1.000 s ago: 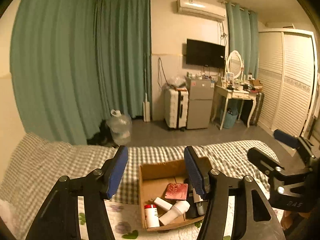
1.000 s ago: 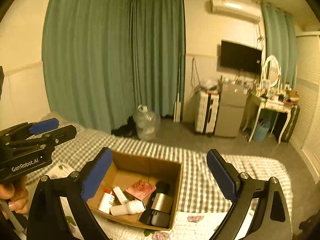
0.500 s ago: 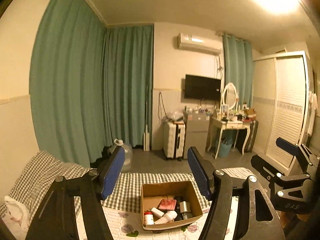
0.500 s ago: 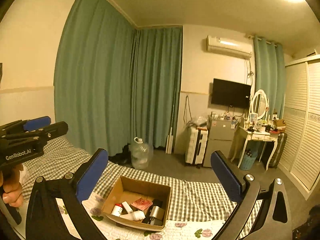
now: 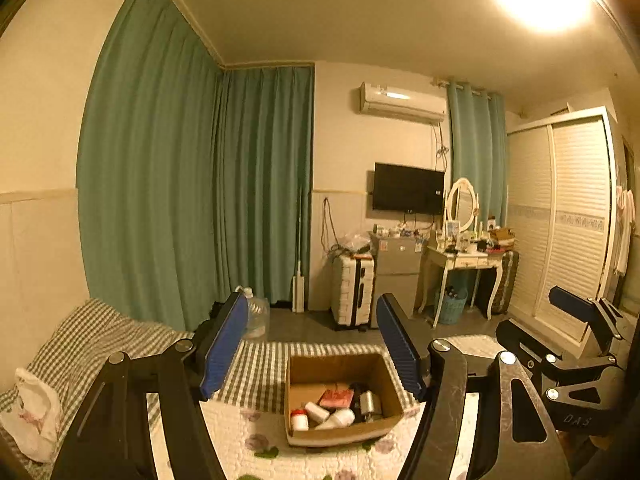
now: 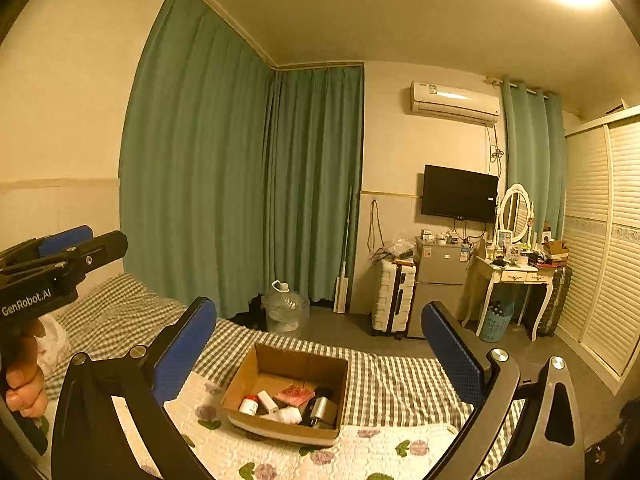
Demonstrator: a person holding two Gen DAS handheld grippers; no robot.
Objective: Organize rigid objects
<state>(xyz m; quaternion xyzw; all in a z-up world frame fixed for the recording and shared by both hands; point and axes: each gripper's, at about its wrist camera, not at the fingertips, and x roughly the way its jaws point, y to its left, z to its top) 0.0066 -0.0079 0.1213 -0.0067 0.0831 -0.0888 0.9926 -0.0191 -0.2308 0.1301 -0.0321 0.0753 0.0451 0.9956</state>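
Both claws are held high above the bed (image 5: 100,340), looking out over the room, and neither has anything between its blue pads. The left claw (image 5: 312,344) stands wide apart and empty; in the right wrist view it shows at the far left edge, gripped by the person's left hand (image 6: 22,380). The right claw (image 6: 320,360) is spread wide too, holding nothing, and it appears at the right edge of the left wrist view. Below and ahead of both sits an open cardboard box (image 6: 288,394) on the bed, resting where the green checked cover meets a white floral quilt (image 6: 360,452). Inside the box lie the rigid objects: a small white bottle with a red cap (image 6: 249,405) at the near left, a white bottle (image 6: 267,401) beside it, a white tube (image 6: 290,415) lying on its side toward the front, a flat red patterned card or packet (image 6: 294,395) in the middle, and a metallic cylinder (image 6: 320,409) with dark items at the right side. A white plastic bag (image 5: 34,416) lies on the bed to the left. Beyond the bed stand teal curtains (image 5: 180,200), a large clear water jug (image 6: 285,310) on the floor, a white suitcase (image 5: 354,290), a small grey fridge (image 6: 438,280), a wall television (image 5: 408,188), an air conditioner (image 5: 402,103), a cluttered dressing table (image 5: 466,260) with an oval mirror, and a white louvred wardrobe (image 5: 560,220).
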